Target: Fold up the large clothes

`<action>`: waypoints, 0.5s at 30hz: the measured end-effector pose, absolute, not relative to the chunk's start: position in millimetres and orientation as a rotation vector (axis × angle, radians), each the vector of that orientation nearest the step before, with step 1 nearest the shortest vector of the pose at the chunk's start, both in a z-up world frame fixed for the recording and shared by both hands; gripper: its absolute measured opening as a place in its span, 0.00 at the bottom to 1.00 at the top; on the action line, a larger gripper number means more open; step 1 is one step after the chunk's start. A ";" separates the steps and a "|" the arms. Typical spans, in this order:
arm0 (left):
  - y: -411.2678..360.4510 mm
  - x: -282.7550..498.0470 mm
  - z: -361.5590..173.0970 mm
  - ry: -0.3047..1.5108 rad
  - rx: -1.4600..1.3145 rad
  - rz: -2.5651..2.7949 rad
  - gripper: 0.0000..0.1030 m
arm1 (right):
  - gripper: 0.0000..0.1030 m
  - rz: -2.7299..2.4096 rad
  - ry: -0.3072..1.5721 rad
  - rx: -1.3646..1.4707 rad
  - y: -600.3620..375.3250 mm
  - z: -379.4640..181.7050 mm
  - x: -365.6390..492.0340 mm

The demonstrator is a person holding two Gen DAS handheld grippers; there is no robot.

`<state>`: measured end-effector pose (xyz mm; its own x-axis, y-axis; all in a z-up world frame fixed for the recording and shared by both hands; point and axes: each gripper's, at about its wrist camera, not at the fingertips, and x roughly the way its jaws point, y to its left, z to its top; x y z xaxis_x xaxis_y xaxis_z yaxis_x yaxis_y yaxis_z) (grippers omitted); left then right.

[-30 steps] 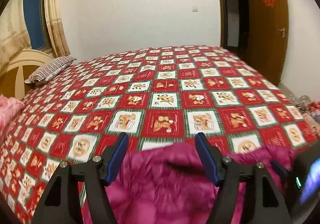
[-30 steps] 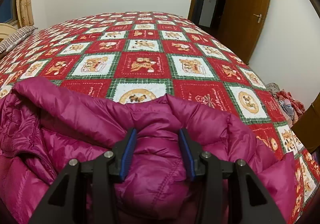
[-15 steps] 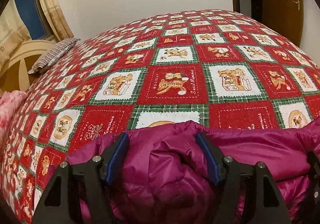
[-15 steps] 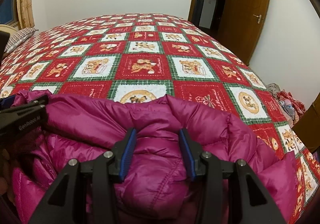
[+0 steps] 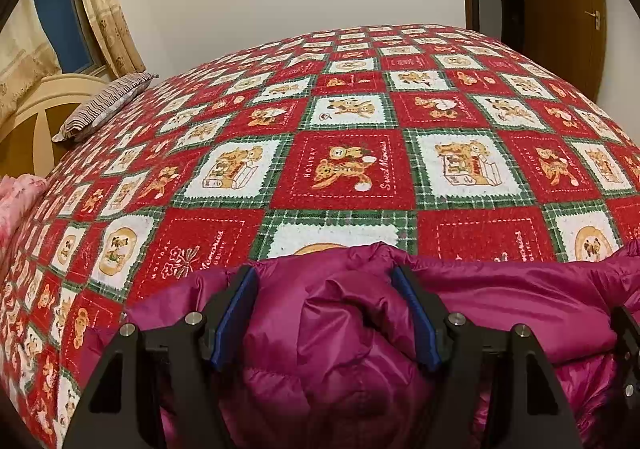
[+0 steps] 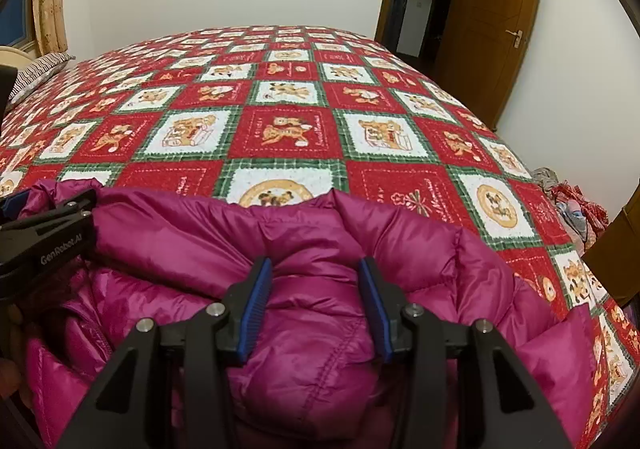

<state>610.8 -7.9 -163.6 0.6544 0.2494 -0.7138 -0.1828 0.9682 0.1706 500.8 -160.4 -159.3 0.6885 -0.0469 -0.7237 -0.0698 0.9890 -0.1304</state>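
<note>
Left gripper (image 5: 322, 313): jaws set wide, blue pads (image 5: 236, 315) pressed against either side of a thick puffed fold of the magenta down jacket (image 5: 520, 301). The padding bulges up between the fingers and fills the gap, so the fold is pinched. From the right wrist view, the same gripper (image 6: 44, 225) enters at the left edge, clamped on the jacket's far left corner.

Right gripper (image 6: 316, 303): jaws narrower, both pads sunk into a bunched ridge of the jacket (image 6: 420, 233), which swells out ahead of and below the fingertips. Pinching the jacket.

Jacket location: near edge of the bed, lying on the red, white and green teddy-bear quilt (image 5: 344, 169). Its upper edge runs as a rolled hem between the two grippers. The rest of the quilt stretches bare toward the far wall.

Surroundings: striped pillow (image 5: 104, 109) by the headboard at left; brown door (image 6: 492, 33) at right; small pile of clothing (image 6: 572, 205) on the floor beside the bed.

Change from a second earlier: in the left wrist view the jacket then sat low and blurred, with the fabric only partly between the pads. Now the quilt fills the frame closer and steeper, and the fold sits fully in the jaws. The left gripper was absent from the right wrist view then; it now shows at the left edge. The right gripper's grip and its view are unchanged.
</note>
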 end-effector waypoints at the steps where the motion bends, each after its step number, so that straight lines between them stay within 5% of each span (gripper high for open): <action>1: -7.9 611.0 -163.5 0.822 0.084 0.245 0.69 | 0.47 0.014 0.812 -0.150 -160.8 -159.4 501.2; 9: -6.2 611.0 -163.4 0.829 0.074 0.238 0.69 | 0.48 0.002 0.808 -0.164 -160.2 -159.1 500.0; 13: 3.2 603.1 -153.8 0.885 0.026 0.161 0.69 | 0.67 -0.050 0.825 -0.168 -163.4 -159.7 503.6; 15: 13.1 580.7 -138.3 0.870 -0.019 0.106 0.69 | 0.69 -0.035 0.839 -0.142 -167.7 -158.7 504.7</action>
